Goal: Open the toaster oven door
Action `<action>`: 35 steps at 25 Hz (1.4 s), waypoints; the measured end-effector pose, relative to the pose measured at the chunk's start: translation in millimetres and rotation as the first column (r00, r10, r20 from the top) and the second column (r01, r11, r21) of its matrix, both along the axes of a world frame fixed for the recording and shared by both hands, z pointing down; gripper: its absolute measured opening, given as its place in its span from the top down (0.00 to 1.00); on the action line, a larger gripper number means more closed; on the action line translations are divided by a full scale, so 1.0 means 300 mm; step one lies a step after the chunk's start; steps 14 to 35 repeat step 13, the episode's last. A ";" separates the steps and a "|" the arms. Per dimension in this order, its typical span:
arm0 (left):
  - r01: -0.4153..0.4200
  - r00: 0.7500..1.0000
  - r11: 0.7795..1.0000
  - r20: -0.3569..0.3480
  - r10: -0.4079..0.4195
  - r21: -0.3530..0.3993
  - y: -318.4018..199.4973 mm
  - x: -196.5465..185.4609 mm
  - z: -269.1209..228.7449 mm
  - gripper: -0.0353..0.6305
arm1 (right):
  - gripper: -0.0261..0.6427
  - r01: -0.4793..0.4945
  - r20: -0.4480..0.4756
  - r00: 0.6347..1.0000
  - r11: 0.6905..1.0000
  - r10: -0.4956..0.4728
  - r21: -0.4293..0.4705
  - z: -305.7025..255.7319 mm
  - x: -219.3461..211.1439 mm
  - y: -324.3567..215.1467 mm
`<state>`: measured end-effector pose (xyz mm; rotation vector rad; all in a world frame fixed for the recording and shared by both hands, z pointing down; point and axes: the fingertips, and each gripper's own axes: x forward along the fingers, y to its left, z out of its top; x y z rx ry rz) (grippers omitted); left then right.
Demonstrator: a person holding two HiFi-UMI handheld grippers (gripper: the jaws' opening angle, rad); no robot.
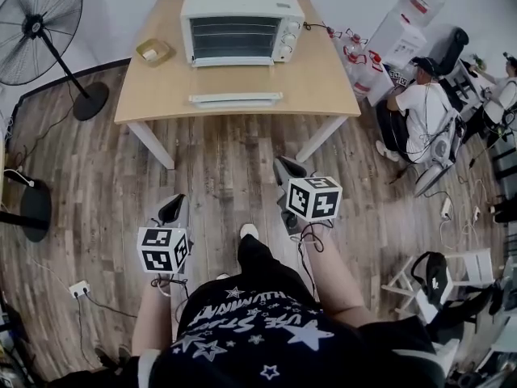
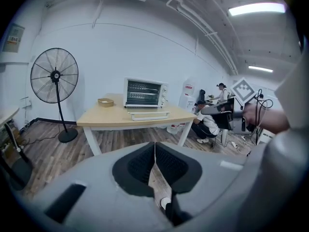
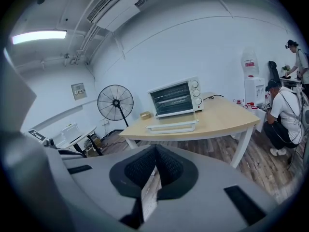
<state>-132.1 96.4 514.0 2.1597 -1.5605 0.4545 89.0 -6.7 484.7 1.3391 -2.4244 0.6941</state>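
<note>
The left gripper (image 1: 171,209) and right gripper (image 1: 287,171) sit closed, empty. The toaster oven door (image 1: 233,38) looks stiff and hinged, probably best gripped at its top edge

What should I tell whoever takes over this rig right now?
Left gripper: fingers shut, empty, over the floor short of the table.
Right gripper: fingers shut, empty, also short of the table.
Toaster oven: at the table's far edge, door closed. A white tray lies in front of it near the front edge.
Done: nothing; the oven is untouched.
Left: reach the oven and pull its door open.
</note>
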 end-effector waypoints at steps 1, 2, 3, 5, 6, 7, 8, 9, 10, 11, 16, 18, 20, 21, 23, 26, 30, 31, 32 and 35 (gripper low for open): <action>-0.002 1.000 1.000 -0.002 0.002 0.002 0.026 -0.010 -0.001 0.91 | 0.96 -0.003 -0.003 1.000 1.000 0.003 0.001 0.000 -0.007 0.030; -0.004 1.000 1.000 -0.004 0.004 0.005 0.049 -0.020 -0.003 0.91 | 0.96 -0.008 -0.005 1.000 1.000 0.008 0.005 -0.003 -0.013 0.058; -0.007 1.000 1.000 -0.007 0.007 0.007 0.069 -0.029 -0.005 0.91 | 0.96 -0.014 -0.006 1.000 1.000 0.014 0.009 -0.007 -0.019 0.084; -0.012 1.000 1.000 -0.012 0.012 0.009 0.108 -0.044 -0.009 0.91 | 0.96 -0.020 -0.006 1.000 1.000 0.020 0.016 -0.017 -0.032 0.133; -0.015 1.000 1.000 -0.013 0.015 0.010 0.127 -0.049 -0.010 0.91 | 0.96 -0.022 -0.006 1.000 1.000 0.022 0.019 -0.021 -0.037 0.157; -0.018 1.000 1.000 -0.015 0.018 0.011 0.147 -0.052 -0.011 0.91 | 0.96 -0.023 -0.006 1.000 1.000 0.023 0.020 -0.023 -0.040 0.182; -0.021 1.000 1.000 -0.017 0.021 0.012 0.166 -0.053 -0.011 0.91 | 0.96 -0.026 -0.005 1.000 0.999 0.026 0.021 -0.025 -0.042 0.207; -0.023 1.000 1.000 -0.020 0.024 0.013 0.185 -0.054 -0.011 0.91 | 0.96 -0.030 -0.002 1.000 0.999 0.030 0.022 -0.026 -0.044 0.233; -0.026 0.999 1.000 -0.022 0.026 0.014 0.205 -0.054 -0.010 0.91 | 0.96 -0.032 0.003 0.999 0.999 0.032 0.023 -0.027 -0.046 0.259; -0.027 0.999 1.000 -0.025 0.028 0.014 0.225 -0.056 -0.008 0.91 | 0.96 -0.034 0.007 0.999 0.999 0.034 0.025 -0.027 -0.050 0.285; -0.029 0.999 0.999 -0.028 0.030 0.015 0.266 -0.059 -0.003 0.91 | 0.96 -0.035 0.016 0.999 0.999 0.034 0.030 -0.027 -0.059 0.336; -0.029 0.999 0.999 -0.028 0.030 0.015 0.266 -0.059 -0.003 0.91 | 0.96 -0.035 0.016 0.999 0.999 0.034 0.030 -0.027 -0.059 0.336; -0.029 0.999 0.999 -0.028 0.030 0.015 0.266 -0.059 -0.003 0.91 | 0.96 -0.035 0.016 0.999 0.999 0.034 0.030 -0.027 -0.059 0.336; -0.029 0.999 0.999 -0.028 0.030 0.015 0.266 -0.059 -0.003 0.91 | 0.96 -0.035 0.016 0.999 0.999 0.034 0.030 -0.027 -0.059 0.336; -0.029 0.999 0.999 -0.028 0.030 0.015 0.266 -0.059 -0.003 0.91 | 0.96 -0.035 0.016 0.999 0.999 0.034 0.030 -0.027 -0.059 0.336; -0.029 0.999 0.999 -0.028 0.030 0.015 0.266 -0.059 -0.003 0.91 | 0.96 -0.035 0.016 0.999 0.999 0.034 0.030 -0.027 -0.059 0.336; -0.029 0.999 0.999 -0.028 0.030 0.015 0.266 -0.059 -0.003 0.91 | 0.96 -0.035 0.016 0.999 0.999 0.034 0.030 -0.027 -0.059 0.336; -0.029 0.999 0.999 -0.028 0.030 0.015 0.266 -0.059 -0.003 0.91 | 0.96 -0.035 0.016 0.999 0.999 0.034 0.030 -0.027 -0.059 0.336; -0.029 0.999 0.999 -0.028 0.030 0.015 0.266 -0.059 -0.003 0.91 | 0.96 -0.035 0.016 0.999 0.999 0.034 0.030 -0.027 -0.059 0.336; -0.029 0.999 0.999 -0.028 0.030 0.015 0.266 -0.059 -0.003 0.91 | 0.96 -0.035 0.016 0.999 0.999 0.034 0.030 -0.027 -0.059 0.336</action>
